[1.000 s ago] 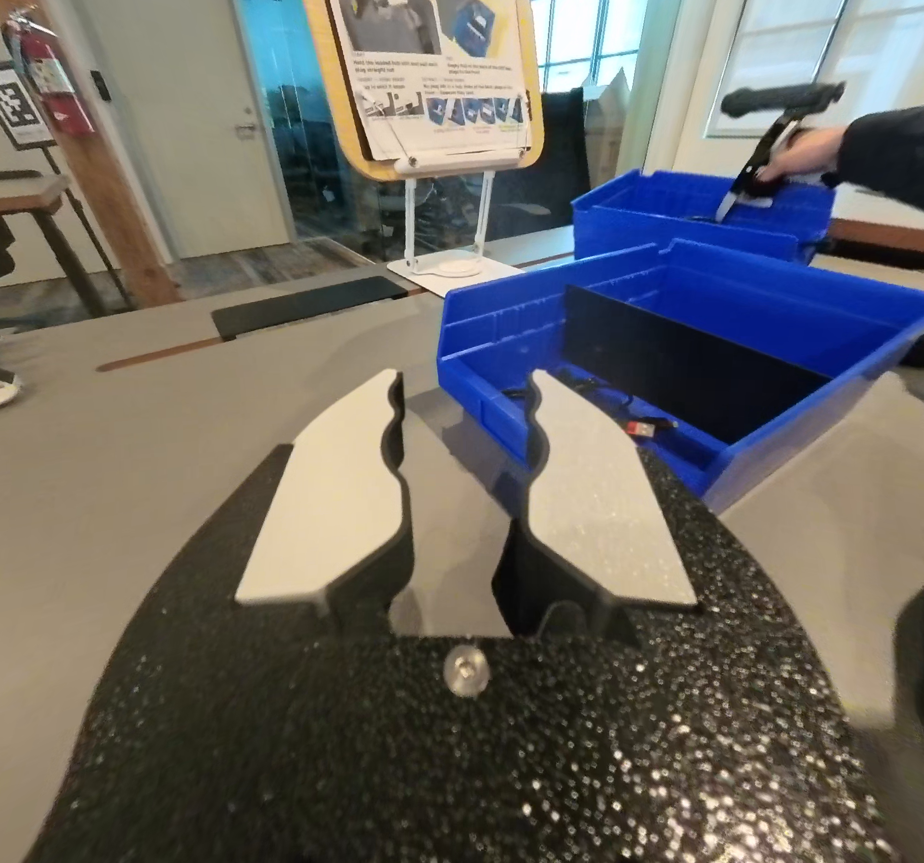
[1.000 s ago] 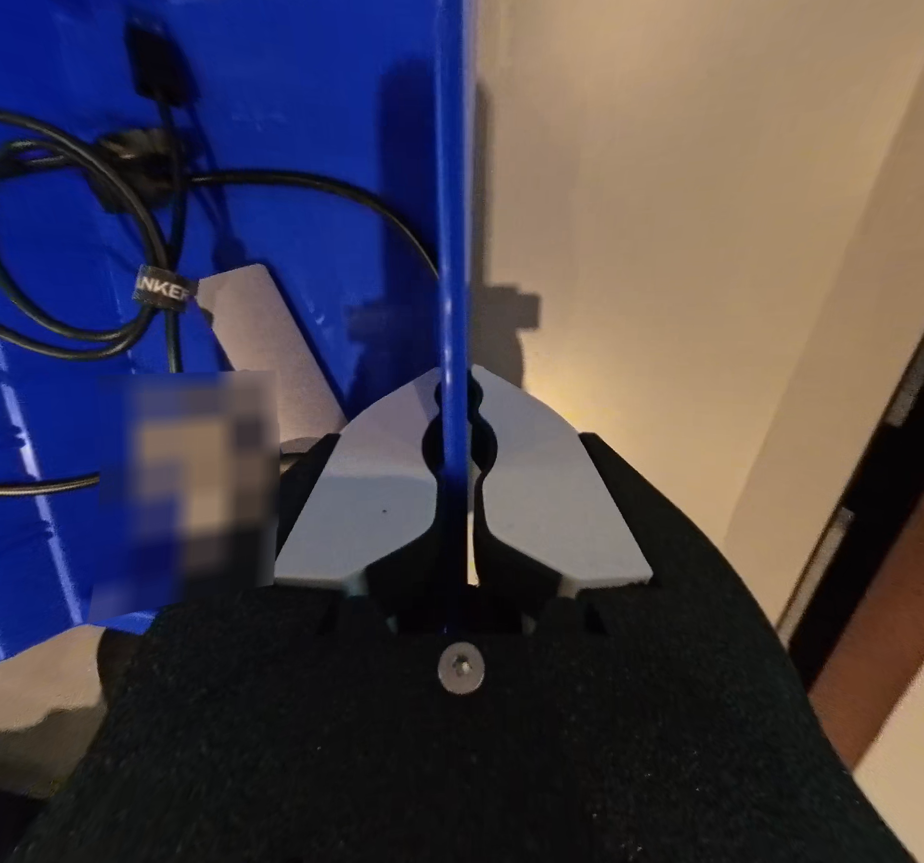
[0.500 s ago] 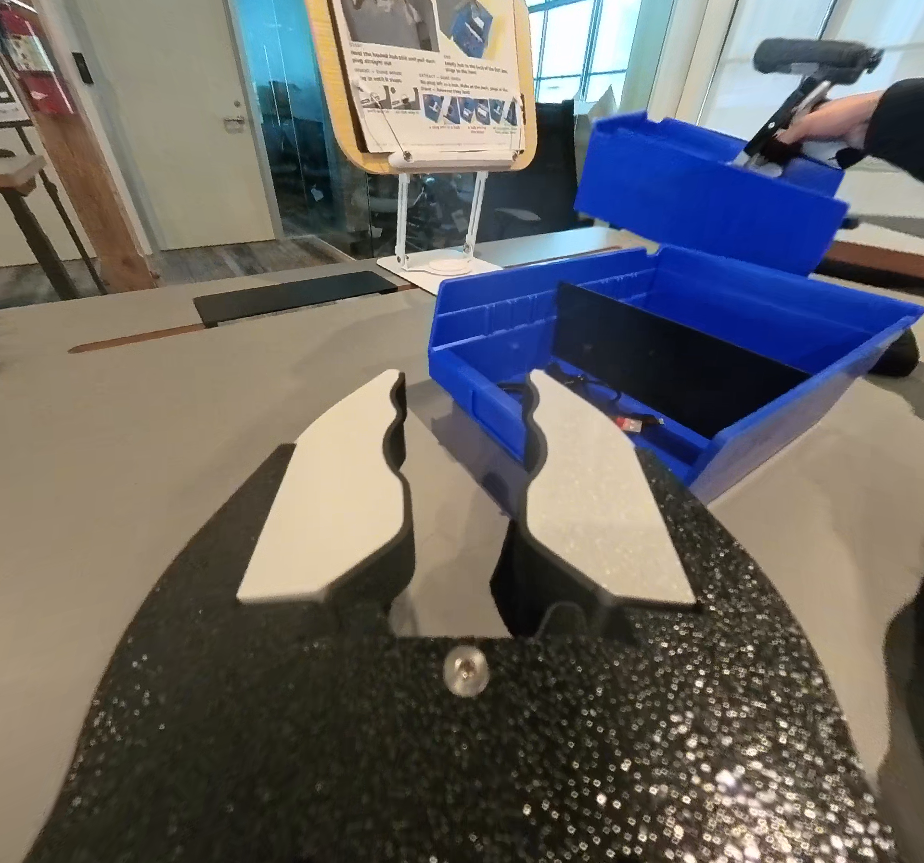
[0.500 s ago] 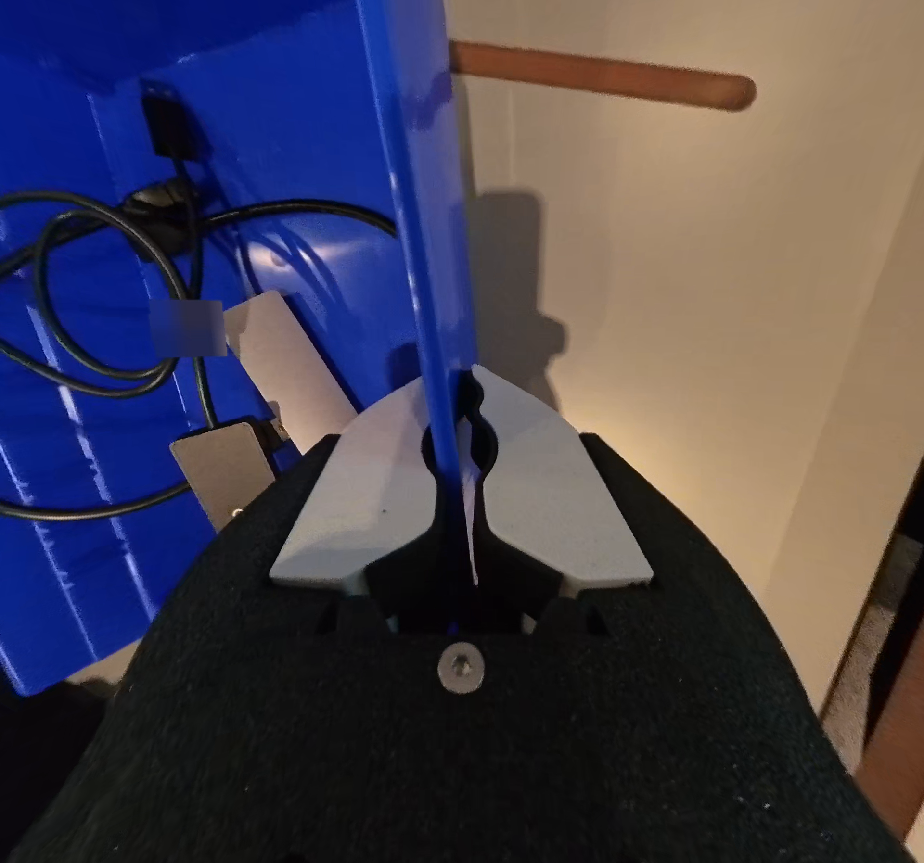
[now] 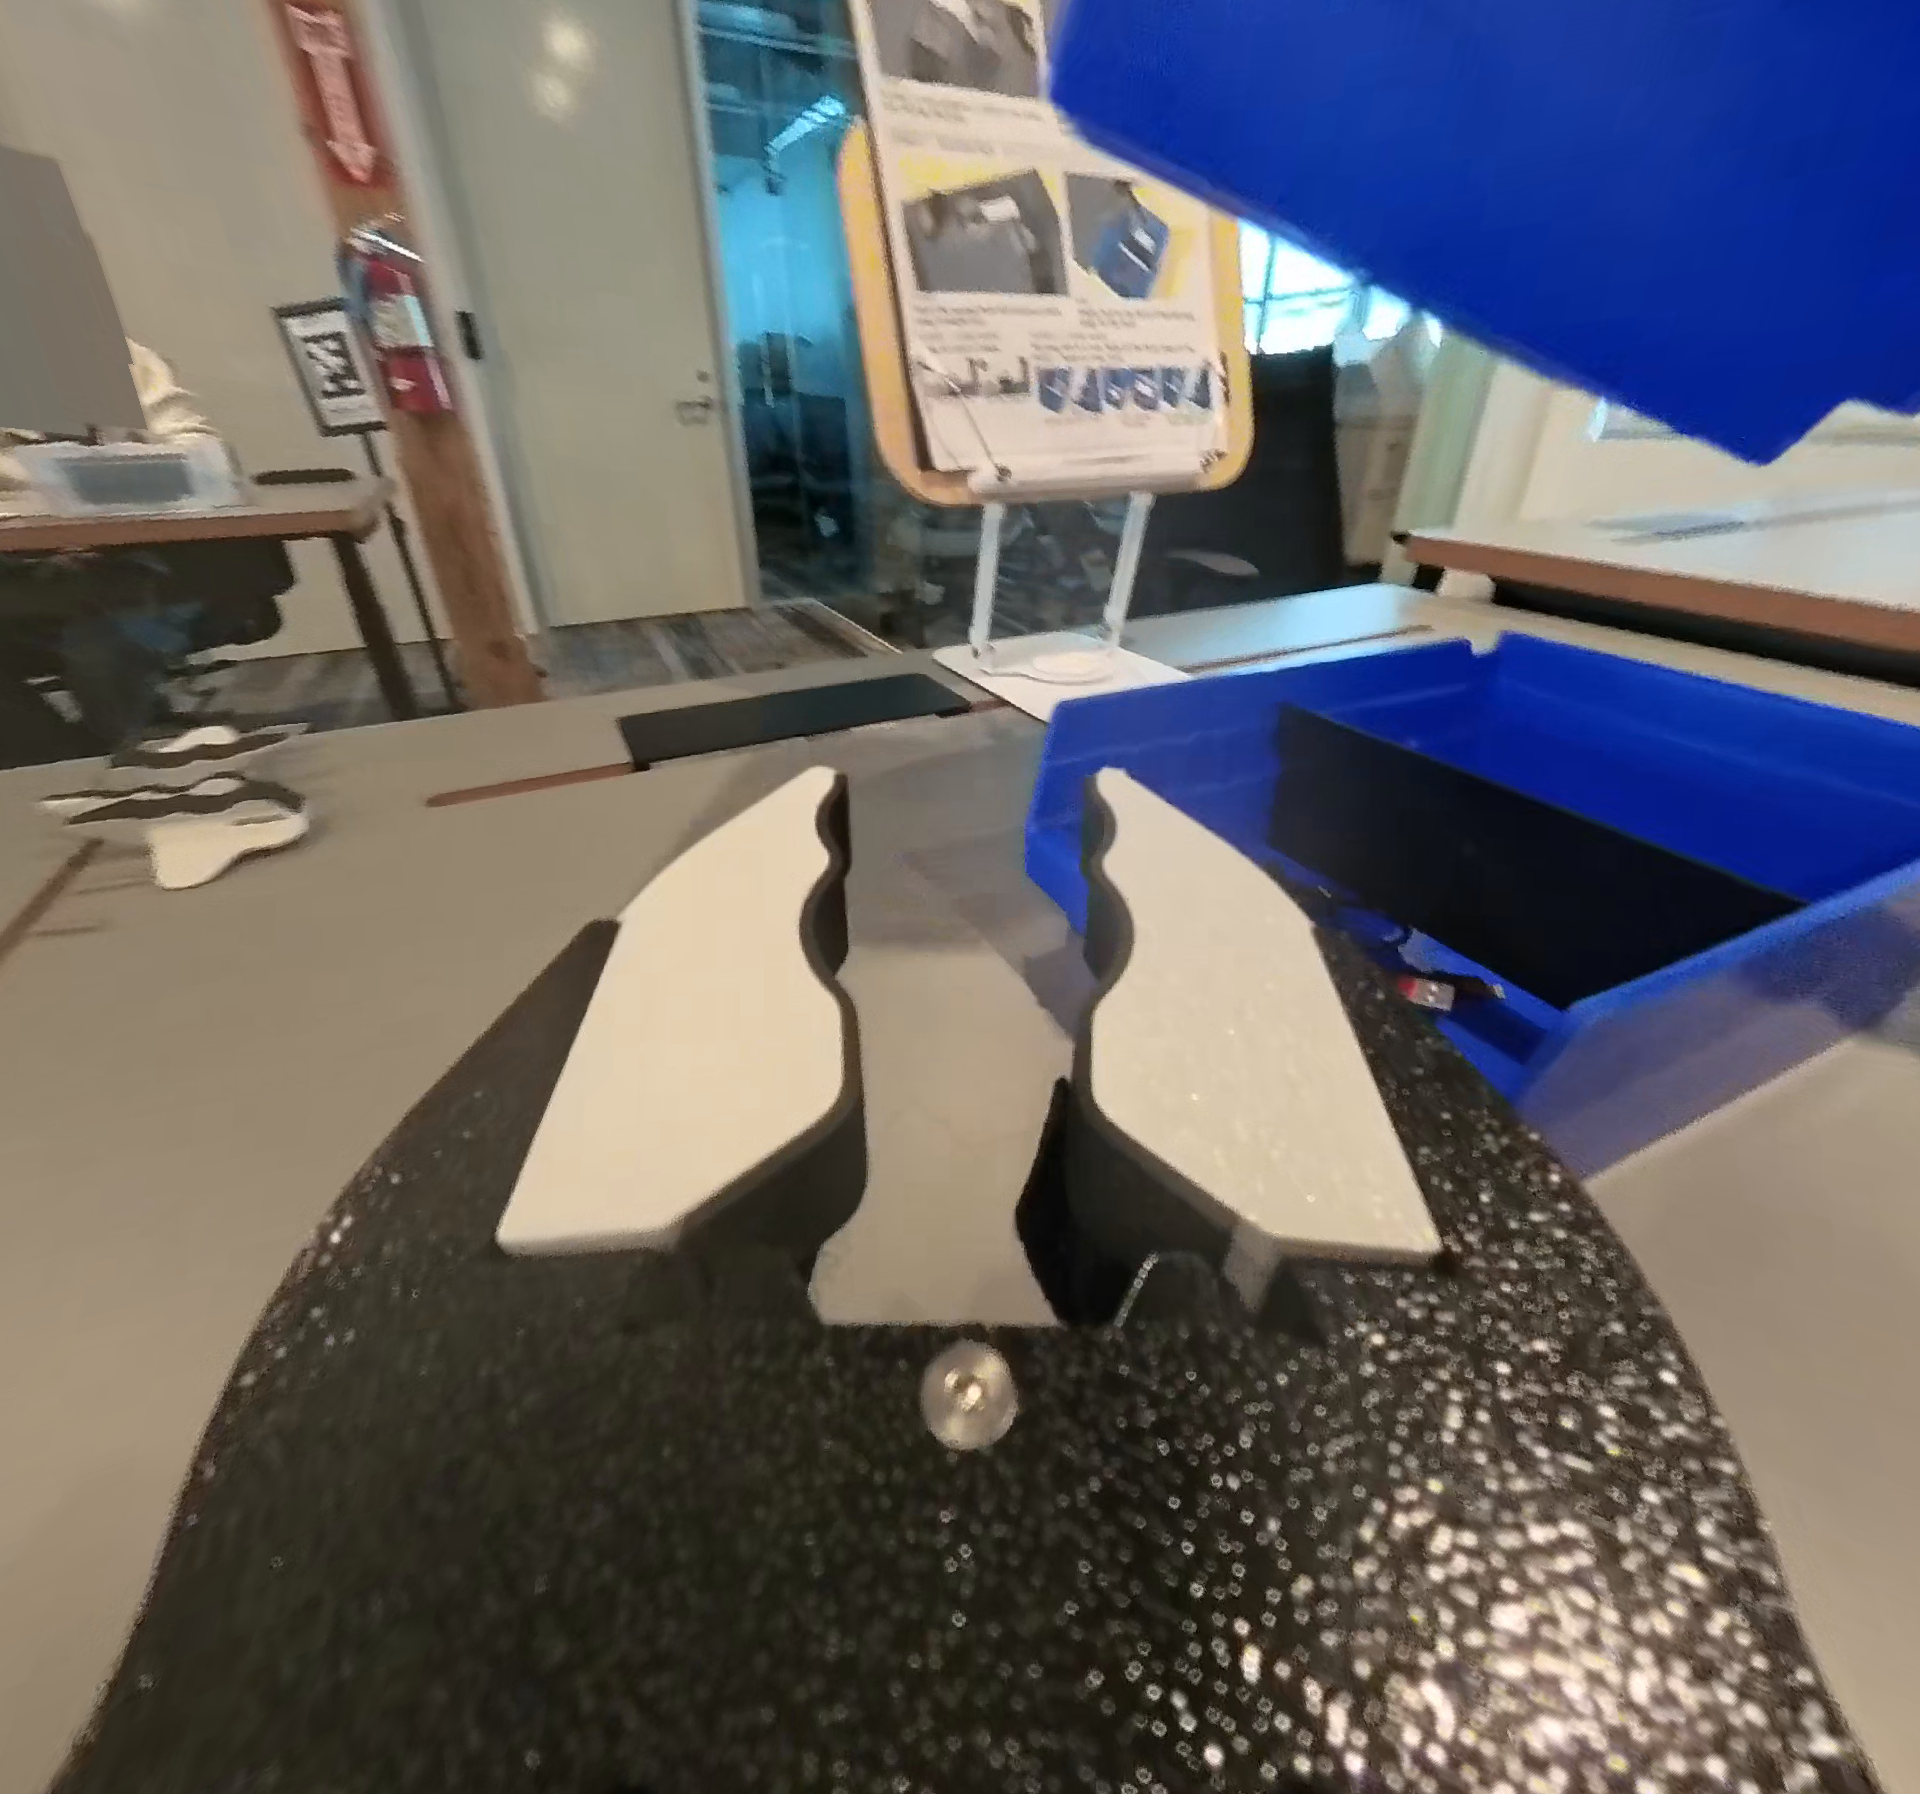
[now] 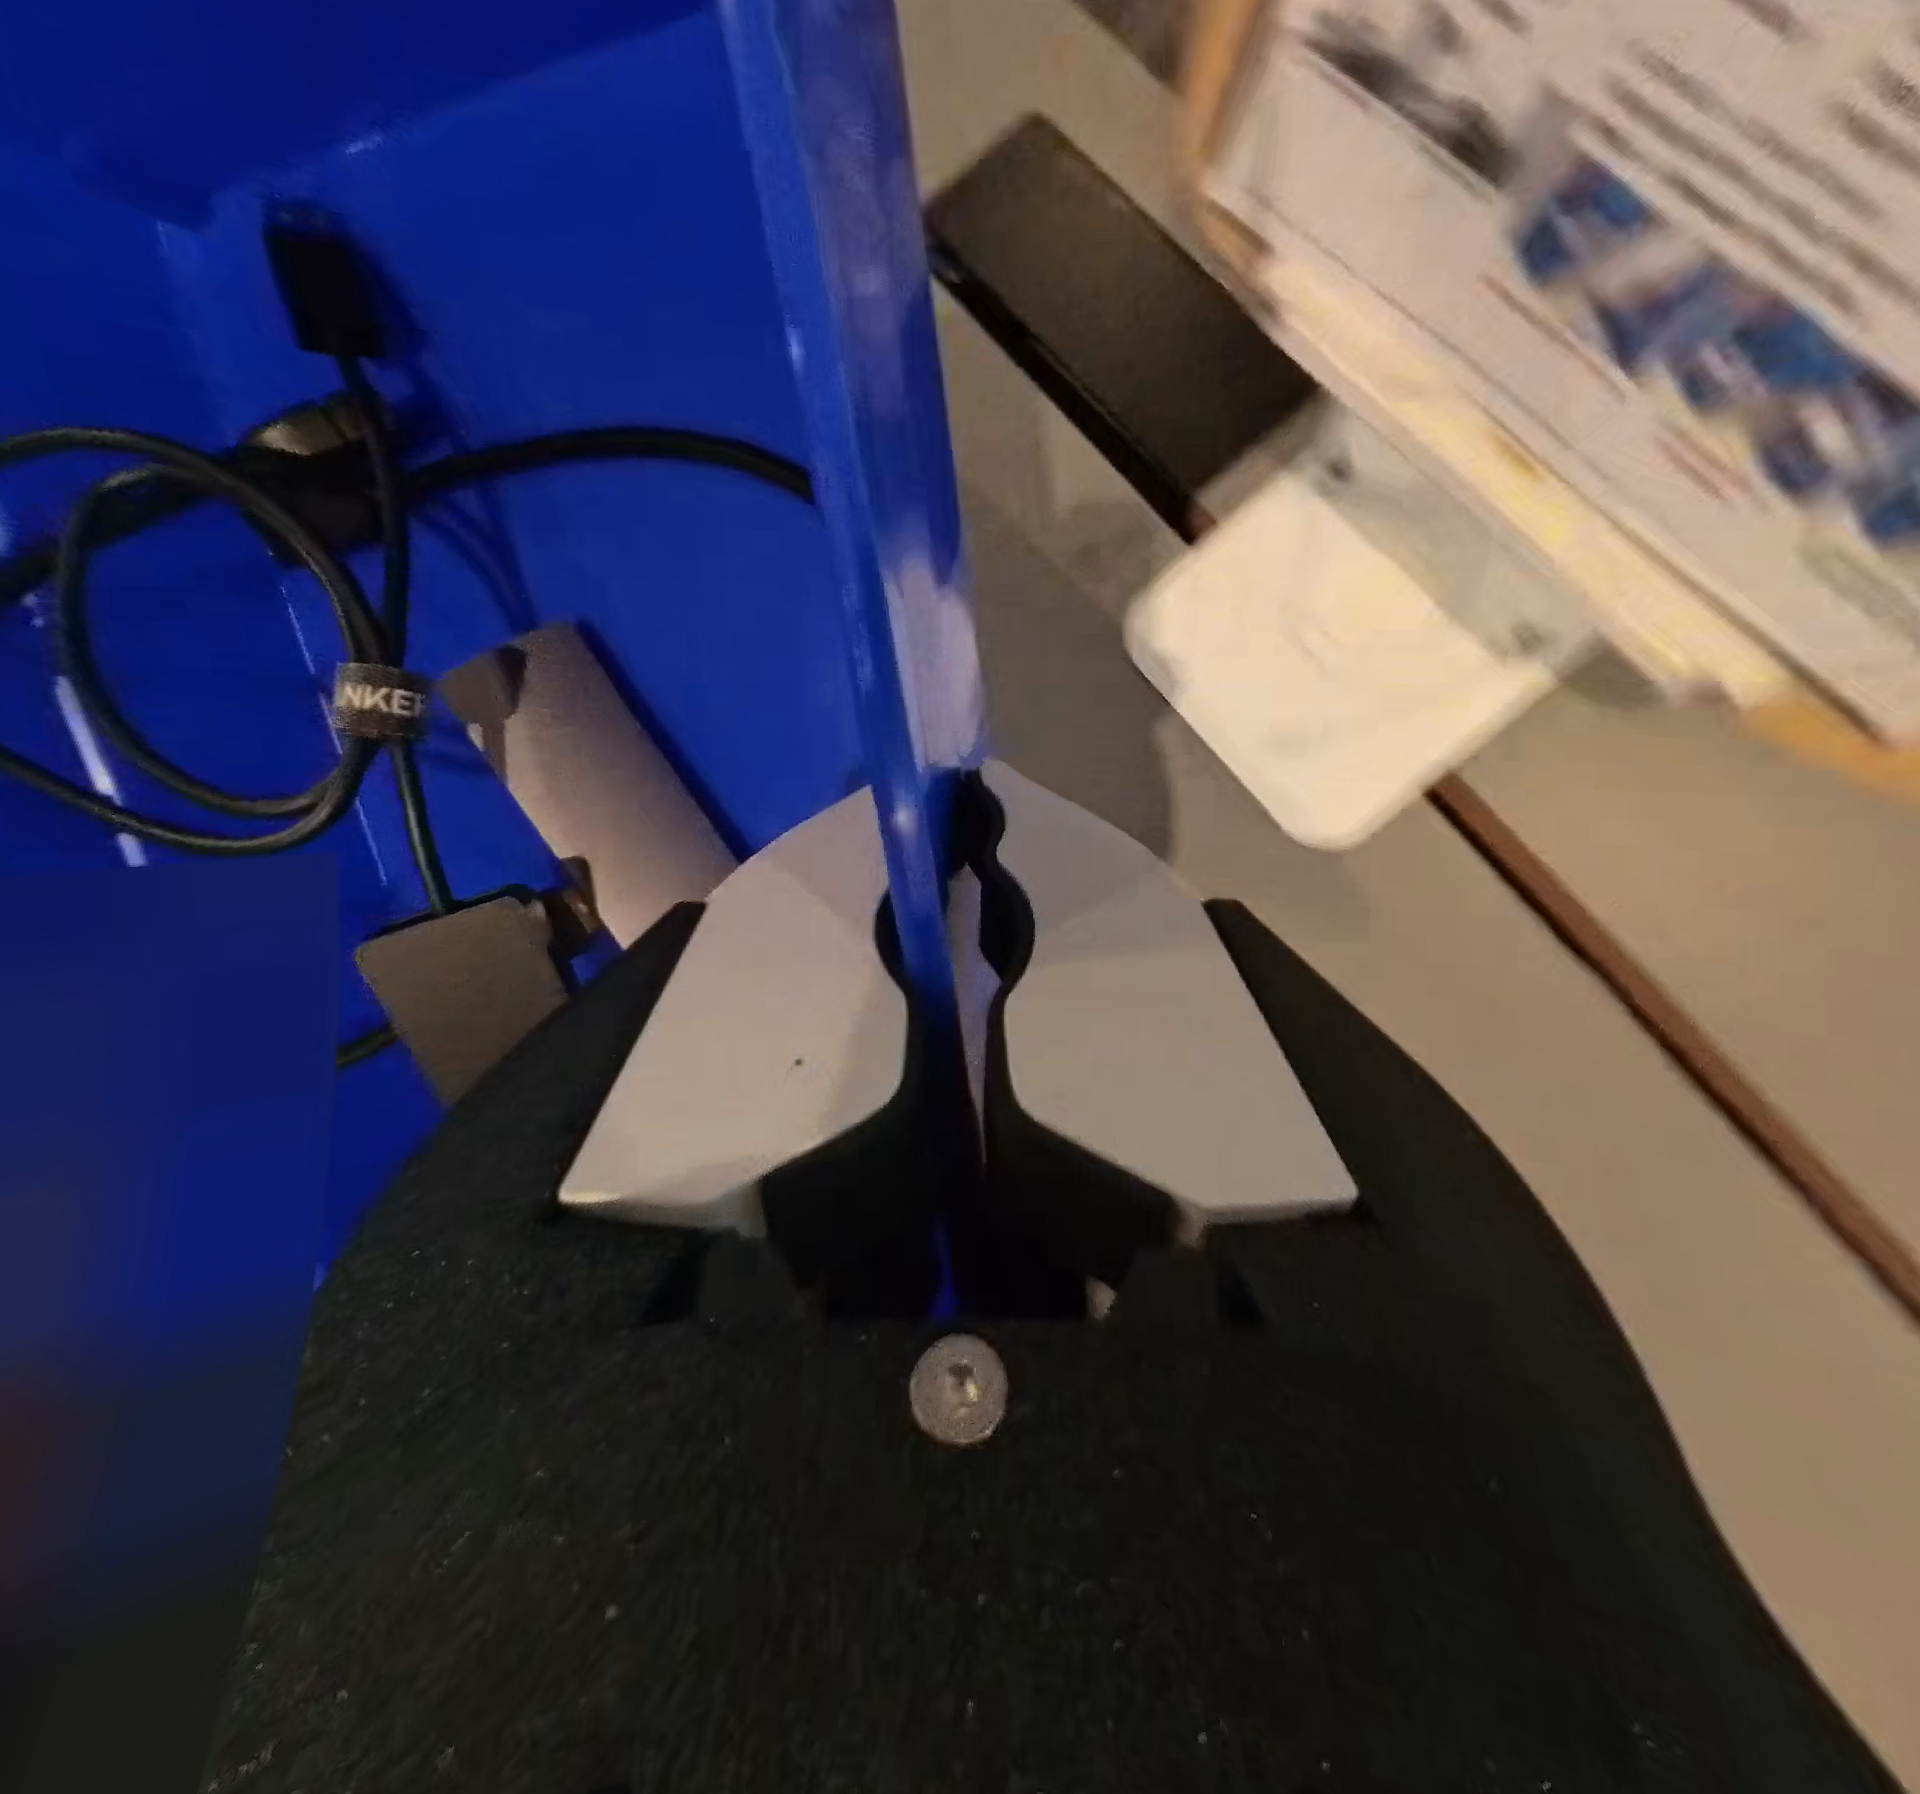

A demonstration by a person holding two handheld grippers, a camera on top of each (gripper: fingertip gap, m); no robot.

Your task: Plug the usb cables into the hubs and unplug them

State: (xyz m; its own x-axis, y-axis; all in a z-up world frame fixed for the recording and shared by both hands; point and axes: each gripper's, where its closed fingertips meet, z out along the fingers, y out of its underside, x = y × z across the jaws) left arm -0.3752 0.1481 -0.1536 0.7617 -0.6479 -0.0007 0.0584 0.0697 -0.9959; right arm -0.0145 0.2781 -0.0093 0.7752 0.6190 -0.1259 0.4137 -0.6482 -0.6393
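Note:
My right gripper (image 6: 961, 814) is shut on the wall of a blue bin (image 6: 852, 373) and holds it tilted in the air. Inside it lie grey USB hubs (image 6: 582, 757) and a coiled black cable (image 6: 208, 622). The lifted bin (image 5: 1507, 123) shows from below at the upper right of the left wrist view. My left gripper (image 5: 961, 809) is open and empty above the grey table, just left of a second blue bin (image 5: 1683, 965) with a black divider (image 5: 1496, 861) and a red-tipped USB plug (image 5: 1429, 991) inside.
An instruction board on a white stand (image 5: 1049, 342) stands at the back of the table (image 5: 260, 1017), beside a black pad (image 5: 790, 710). The stand's base (image 6: 1330, 664) and pad (image 6: 1112, 321) also show in the right wrist view. Black-and-white pieces (image 5: 197, 814) lie at the left.
My right gripper has lifted the gripped bin higher and swung it left, toward the board. It now hangs above the second bin. My left gripper stays open.

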